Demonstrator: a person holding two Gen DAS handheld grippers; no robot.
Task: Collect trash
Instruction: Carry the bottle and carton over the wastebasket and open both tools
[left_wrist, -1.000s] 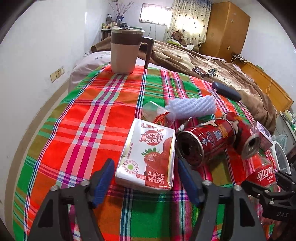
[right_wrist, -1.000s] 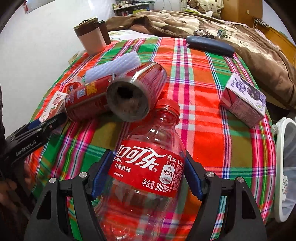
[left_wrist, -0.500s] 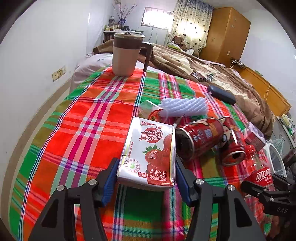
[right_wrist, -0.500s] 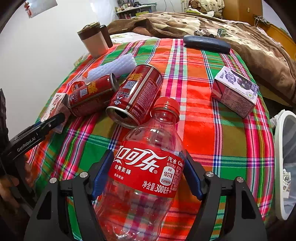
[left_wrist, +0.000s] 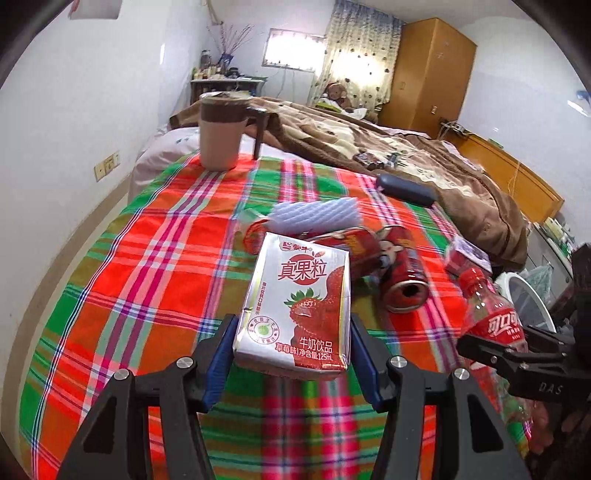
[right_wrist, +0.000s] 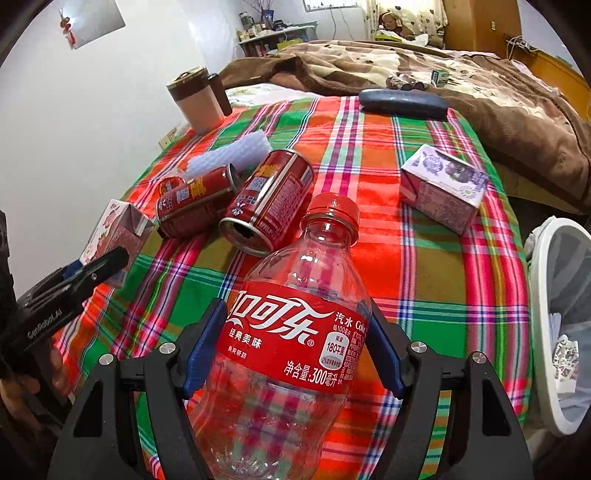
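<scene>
A white-and-red strawberry milk carton (left_wrist: 295, 310) was pinched above the plaid tablecloth (left_wrist: 155, 258) by the left gripper (left_wrist: 291, 354), a clear red-labelled cola bottle (right_wrist: 291, 332) was clamped by the right gripper (right_wrist: 291, 354), and two red cans (right_wrist: 269, 203) and one purple carton (right_wrist: 443, 188) were left lying.

Both grippers' jaws apparently clamped.

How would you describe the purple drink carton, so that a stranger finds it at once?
Look at the plaid tablecloth and go to its edge nearest the white bin. The purple drink carton lies there alone, apart from the red cans. It is the only box with purple printing; the other carton shows strawberries.
</scene>
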